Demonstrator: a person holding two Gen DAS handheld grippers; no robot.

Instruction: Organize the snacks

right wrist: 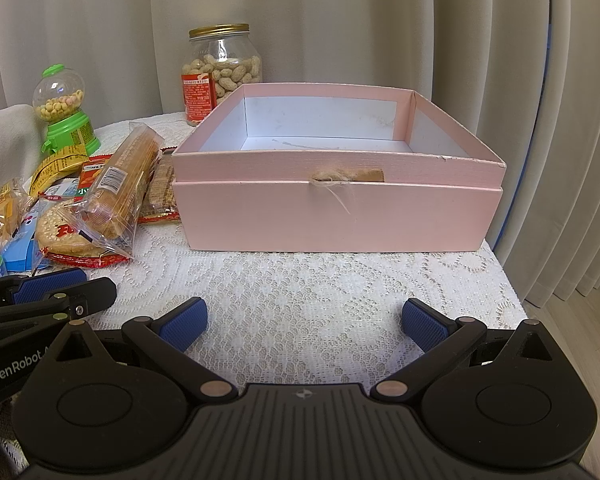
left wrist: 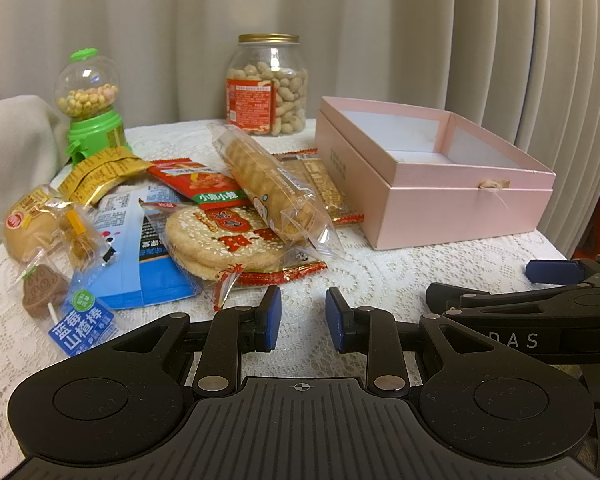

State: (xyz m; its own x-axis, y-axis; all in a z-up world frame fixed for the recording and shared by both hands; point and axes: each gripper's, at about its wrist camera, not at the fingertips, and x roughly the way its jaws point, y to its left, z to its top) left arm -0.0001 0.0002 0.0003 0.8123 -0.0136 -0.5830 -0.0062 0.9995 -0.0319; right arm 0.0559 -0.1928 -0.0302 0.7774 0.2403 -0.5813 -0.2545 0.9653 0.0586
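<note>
- The left gripper (left wrist: 303,318) is hovering low over the lace tablecloth (left wrist: 380,280), its blue pads drawn in to a narrow gap with nothing between them; the jaws are as good as clenched on air.
- The right gripper (right wrist: 304,326) is hovering beside it over the same cloth, its pads standing wide apart and released, gripping nothing.
- The snack pile is lying at the left of the table, just ahead of the left gripper and apart from both sets of pads.
- A clear biscuit sleeve (left wrist: 272,188) is resting tilted on top of the pile, its lower end lying across the rice cracker pack (left wrist: 224,244).
- A red peanut packet (left wrist: 198,184) is sitting behind the crackers, and a blue pouch (left wrist: 132,248) is lying partly beneath them.
- A wrapped bun (left wrist: 30,224), a lollipop (left wrist: 44,292) and a yellow packet (left wrist: 100,174) are occupying the left edge of the pile.
- A green candy dispenser (left wrist: 90,108) is standing upright behind the pile, near a pale cloth.
- A peanut jar (left wrist: 268,84) with a gold lid is standing upright at the back, against the curtain.
- The pink box (right wrist: 336,208) is sitting open to the right of the pile, directly ahead of the right gripper; its white interior is holding no snacks, and a frayed string is hanging from its front wall.
</note>
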